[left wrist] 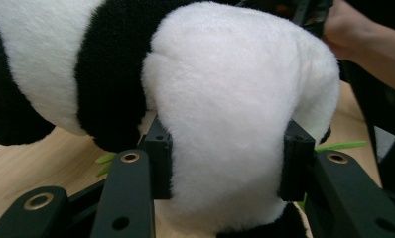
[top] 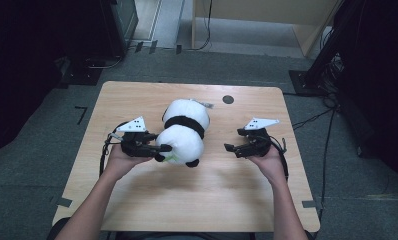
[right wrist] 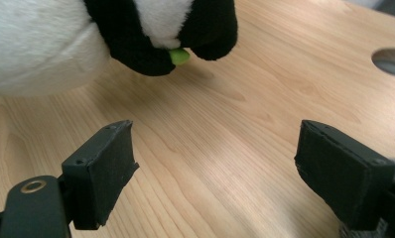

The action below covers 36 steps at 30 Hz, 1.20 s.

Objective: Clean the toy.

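Note:
A black-and-white panda plush (top: 183, 131) lies in the middle of the wooden table (top: 212, 195). My left gripper (top: 162, 149) is at its near left end, jaws pressed into the white fur. In the left gripper view both pads dent the plush (left wrist: 235, 99) from either side, so my left gripper (left wrist: 228, 158) is shut on it. My right gripper (top: 230, 148) sits to the right of the plush, apart from it. In the right gripper view my right gripper (right wrist: 215, 158) is open over bare wood, with the panda (right wrist: 36, 44) and a small green piece (right wrist: 179, 56) farther off.
A round hole (top: 228, 99) is in the tabletop near the far edge. Beyond the table are a light wooden frame (top: 262, 20) and dark stands at both sides. Cables (top: 312, 119) trail on the grey floor to the right.

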{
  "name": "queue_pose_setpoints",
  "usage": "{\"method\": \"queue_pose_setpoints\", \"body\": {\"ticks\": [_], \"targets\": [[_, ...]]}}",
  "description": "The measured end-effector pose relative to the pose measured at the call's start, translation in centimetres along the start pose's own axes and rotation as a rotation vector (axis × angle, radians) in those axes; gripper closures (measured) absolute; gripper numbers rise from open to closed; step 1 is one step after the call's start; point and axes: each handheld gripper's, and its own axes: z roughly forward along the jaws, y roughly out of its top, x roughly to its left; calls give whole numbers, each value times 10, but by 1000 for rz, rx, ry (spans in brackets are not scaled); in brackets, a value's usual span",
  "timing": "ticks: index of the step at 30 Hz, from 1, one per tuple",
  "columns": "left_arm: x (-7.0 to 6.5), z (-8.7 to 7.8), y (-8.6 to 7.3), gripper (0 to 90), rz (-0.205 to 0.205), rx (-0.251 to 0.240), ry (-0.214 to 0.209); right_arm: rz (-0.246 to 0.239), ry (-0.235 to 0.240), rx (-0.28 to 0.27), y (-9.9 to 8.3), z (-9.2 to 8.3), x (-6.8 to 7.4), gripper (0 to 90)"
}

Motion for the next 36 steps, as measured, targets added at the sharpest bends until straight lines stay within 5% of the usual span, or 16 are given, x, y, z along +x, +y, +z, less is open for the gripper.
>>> {"method": "queue_pose_setpoints", "body": {"ticks": [4,10,17,23,26,30,36], "targets": [[6,4,2,535,-26,16,42,30,-33,44,-8,-2,-4,156],[11,7,4,531,-54,0,70,62,-120,31,-17,-12,-14,157],[14,7,6,523,-65,-45,66,126,-199,17,-31,-27,-29,243],[16,10,8,518,-72,-44,83,171,-313,30,-44,-29,-43,294],[16,11,8,517,-72,-42,88,203,-309,48,-51,-24,-50,394],[14,11,9,518,-74,-43,86,266,-316,63,-60,-18,-60,394],[13,13,9,517,-76,-40,91,281,-336,138,-72,-8,-64,561]]}}
